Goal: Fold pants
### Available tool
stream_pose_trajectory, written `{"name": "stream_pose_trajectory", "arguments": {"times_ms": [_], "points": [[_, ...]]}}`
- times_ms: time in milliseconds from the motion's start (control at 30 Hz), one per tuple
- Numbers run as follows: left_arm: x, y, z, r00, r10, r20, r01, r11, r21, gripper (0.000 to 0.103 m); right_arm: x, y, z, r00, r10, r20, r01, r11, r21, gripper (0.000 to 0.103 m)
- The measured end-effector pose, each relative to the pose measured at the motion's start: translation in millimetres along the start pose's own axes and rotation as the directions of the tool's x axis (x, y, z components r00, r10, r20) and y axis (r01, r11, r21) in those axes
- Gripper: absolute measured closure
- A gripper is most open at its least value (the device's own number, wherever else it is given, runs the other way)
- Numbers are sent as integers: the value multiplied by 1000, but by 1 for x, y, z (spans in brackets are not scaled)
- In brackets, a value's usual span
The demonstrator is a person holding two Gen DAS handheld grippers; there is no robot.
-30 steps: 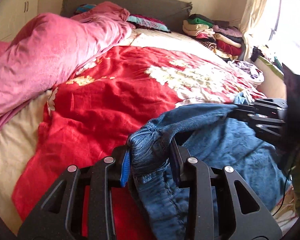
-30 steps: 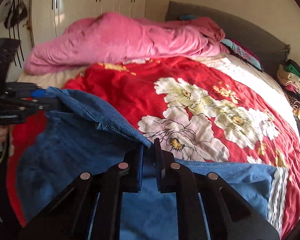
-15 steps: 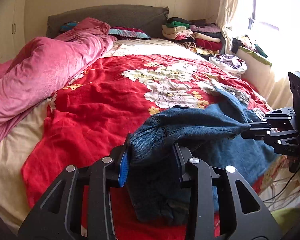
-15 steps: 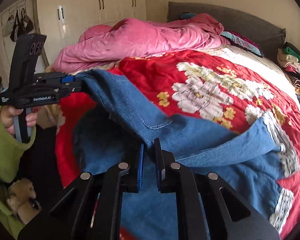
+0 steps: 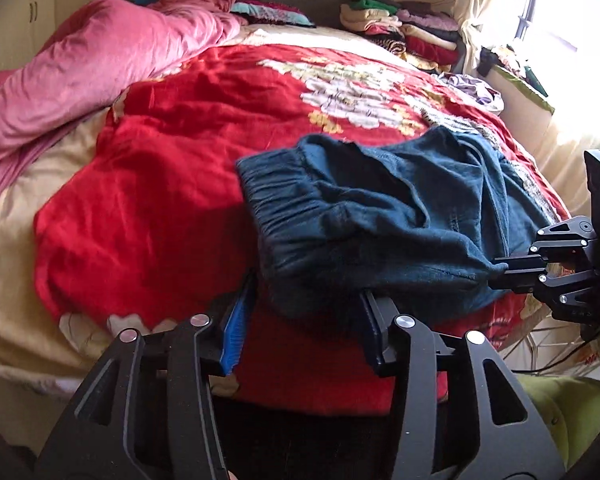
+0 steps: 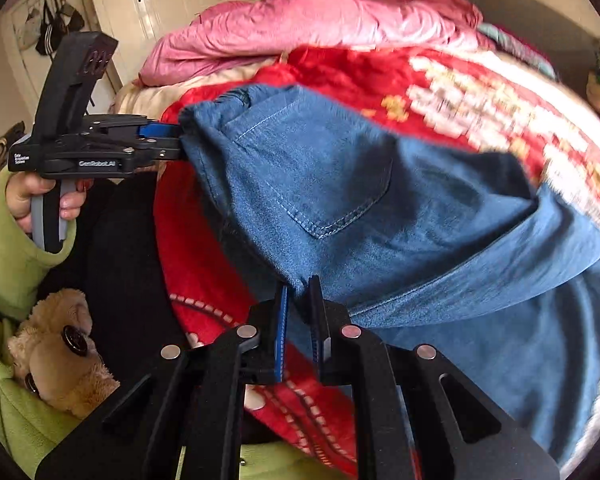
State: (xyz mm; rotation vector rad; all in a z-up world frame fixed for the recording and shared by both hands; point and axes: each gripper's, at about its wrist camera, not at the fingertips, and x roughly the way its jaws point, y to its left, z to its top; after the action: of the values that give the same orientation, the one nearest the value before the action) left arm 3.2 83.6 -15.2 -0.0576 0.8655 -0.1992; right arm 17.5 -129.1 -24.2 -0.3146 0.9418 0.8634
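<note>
The blue denim pants (image 5: pixel 376 220) hang lifted over the near edge of the red floral bedspread (image 5: pixel 172 184), with the elastic waistband bunched at the left. My left gripper (image 5: pixel 304 320) holds the waistband corner between widely spaced fingers; in the right wrist view it (image 6: pixel 176 140) pinches the waistband. My right gripper (image 6: pixel 298 312) is shut on the lower edge of the pants (image 6: pixel 380 200), below the back pocket; it shows in the left wrist view (image 5: pixel 504 270) gripping the fabric's right end. The legs trail down to the right.
A pink duvet (image 5: pixel 100 60) lies along the bed's left side. Folded clothes (image 5: pixel 400 28) are stacked at the far right by the headboard. A wardrobe (image 6: pixel 180 0) stands beyond the bed. The person's green sleeve and a teddy bear (image 6: pixel 56 352) are close by.
Both grippers have lifted the pants higher and pulled them back toward the bed's near edge. The fabric now hangs stretched between them, with the back pocket facing the right camera.
</note>
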Motion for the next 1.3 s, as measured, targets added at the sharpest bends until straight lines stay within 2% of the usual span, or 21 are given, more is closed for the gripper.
{"name": "stream_pose_trajectory", "arguments": {"times_ms": [200, 267, 367, 433, 500, 533, 600, 667, 767, 867, 1000, 1100, 1200, 1300], "points": [[-29, 13, -9, 999, 48, 14, -47, 997, -64, 60, 7, 3, -6, 1000, 11, -27, -11, 1000, 1, 93], [-40, 11, -3, 999, 26, 48, -22, 996, -81, 61, 8, 5, -8, 999, 20, -25, -20, 1000, 6, 90], [-40, -11, 16, 996, -41, 78, 45, 998, -51, 61, 11, 9, -11, 999, 28, -24, -28, 1000, -11, 89], [-31, -29, 25, 994, -83, 69, 84, 996, -16, 64, 11, 5, -12, 999, 44, -21, -44, 999, 11, 86], [-16, -51, 31, 995, -93, 39, 91, 995, 42, 66, 5, 5, -14, 998, 64, -10, -64, 998, 22, 84], [-8, -58, 32, 996, -82, 24, 80, 994, 71, 66, 0, 6, -15, 997, 83, -6, -82, 996, 21, 84], [15, -71, 26, 999, 38, -22, -35, 988, 152, 66, -11, 7, -18, 997, 82, 8, -82, 997, 11, 84], [32, -73, 17, 995, 74, -60, -63, 983, 175, 66, -22, 6, -17, 997, 68, 40, -68, 998, 10, 81], [45, -70, 7, 994, 62, -90, -47, 986, 159, 66, -36, -1, -11, 993, 33, 110, -37, 999, 28, 71], [46, -69, 6, 994, 64, -85, -50, 985, 165, 66, -29, -8, 3, 992, 4, 128, -11, 998, 54, 71], [48, -66, 5, 996, 52, -78, -39, 987, 158, 66, -2, -14, 11, 997, -25, 71, 17, 994, 109, 71], [46, -69, 1, 996, 67, -65, -54, 983, 177, 66, 27, -21, 8, 999, -42, -33, 47, 985, 166, 71], [47, -73, 0, 995, 84, -51, -72, 977, 199, 65, 28, -22, 8, 999, -42, -32, 47, 983, 175, 70], [43, -70, 1, 997, 62, -49, -53, 984, 171, 65, 11, -23, 12, 999, -49, 11, 46, 979, 199, 67]]}}
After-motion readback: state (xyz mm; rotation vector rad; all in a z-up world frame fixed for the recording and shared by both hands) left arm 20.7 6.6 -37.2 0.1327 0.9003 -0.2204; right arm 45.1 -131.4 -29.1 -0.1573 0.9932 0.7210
